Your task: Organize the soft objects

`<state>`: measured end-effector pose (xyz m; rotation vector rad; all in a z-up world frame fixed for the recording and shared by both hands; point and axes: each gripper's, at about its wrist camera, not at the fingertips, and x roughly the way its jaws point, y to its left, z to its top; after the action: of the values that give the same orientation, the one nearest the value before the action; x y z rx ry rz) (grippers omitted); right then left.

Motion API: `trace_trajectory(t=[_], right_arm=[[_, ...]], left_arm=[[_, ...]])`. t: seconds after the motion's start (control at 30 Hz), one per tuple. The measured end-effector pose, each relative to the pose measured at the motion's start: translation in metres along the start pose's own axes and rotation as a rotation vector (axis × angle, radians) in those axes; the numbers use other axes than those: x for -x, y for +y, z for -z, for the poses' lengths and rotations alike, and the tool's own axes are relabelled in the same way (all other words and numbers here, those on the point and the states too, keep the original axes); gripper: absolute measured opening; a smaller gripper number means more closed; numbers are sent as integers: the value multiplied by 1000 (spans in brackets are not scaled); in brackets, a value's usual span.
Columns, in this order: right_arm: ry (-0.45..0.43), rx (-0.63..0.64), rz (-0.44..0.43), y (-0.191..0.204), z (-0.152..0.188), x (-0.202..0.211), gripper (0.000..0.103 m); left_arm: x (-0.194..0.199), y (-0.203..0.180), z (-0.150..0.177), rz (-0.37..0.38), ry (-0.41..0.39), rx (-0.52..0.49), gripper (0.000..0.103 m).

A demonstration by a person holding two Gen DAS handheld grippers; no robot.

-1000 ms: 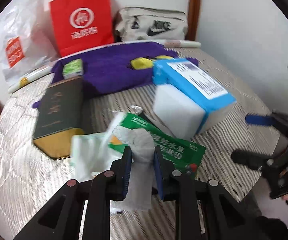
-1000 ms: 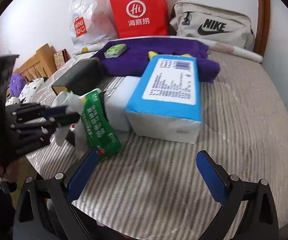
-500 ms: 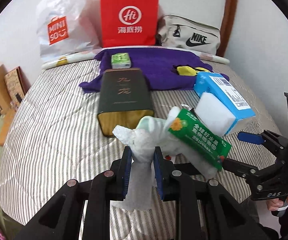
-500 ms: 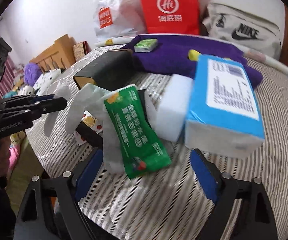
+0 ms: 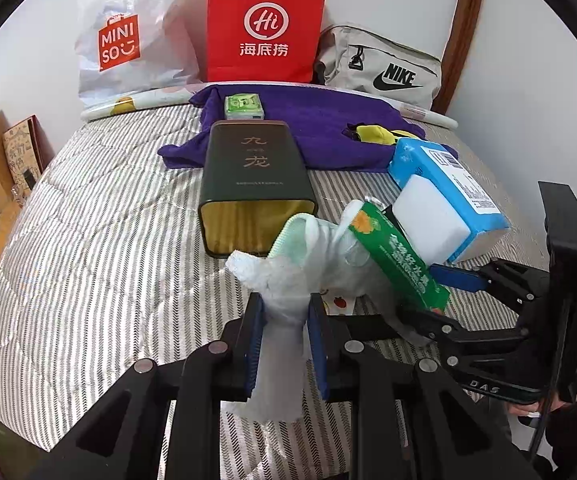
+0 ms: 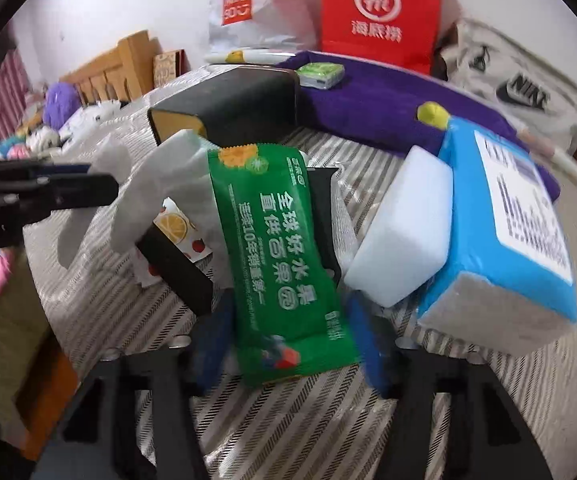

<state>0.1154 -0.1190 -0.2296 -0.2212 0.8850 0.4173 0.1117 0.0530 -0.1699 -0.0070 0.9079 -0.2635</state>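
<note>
- Left gripper (image 5: 284,336): clamped on white cloth (image 5: 288,280), bunched above striped bed (image 5: 88,240).
- Right gripper (image 6: 288,344): jaws just closing around green packet (image 6: 276,264), pads beside its lower end, contact unclear through blur.
- Packet: leaned on cloth, beside white block (image 6: 404,236) and blue pack (image 6: 508,220).

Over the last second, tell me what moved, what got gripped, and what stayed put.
The right gripper came in around the green packet; its jaws have just been closing, the packet between them, contact unclear through blur. The left gripper stayed shut on the white cloth and swung left, so the dark tin now faces it. The tin, tissue pack, purple towel and bags stayed put.
</note>
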Motion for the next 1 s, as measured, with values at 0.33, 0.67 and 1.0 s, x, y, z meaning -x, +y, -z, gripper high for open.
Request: trace_trajectory(t=[0.33,0.67,1.0], right_arm=[[-46,-73,-109,-15,-4,33,46],[-47,-73,-70,-39,22,77,46],[36,-105,46,-74,66,76,46]], left_arm=[[-3,6,2,3,2,30,21],[9,17,2,-30,-20,83,21],[21,18,-14,-43,-48,107,21]])
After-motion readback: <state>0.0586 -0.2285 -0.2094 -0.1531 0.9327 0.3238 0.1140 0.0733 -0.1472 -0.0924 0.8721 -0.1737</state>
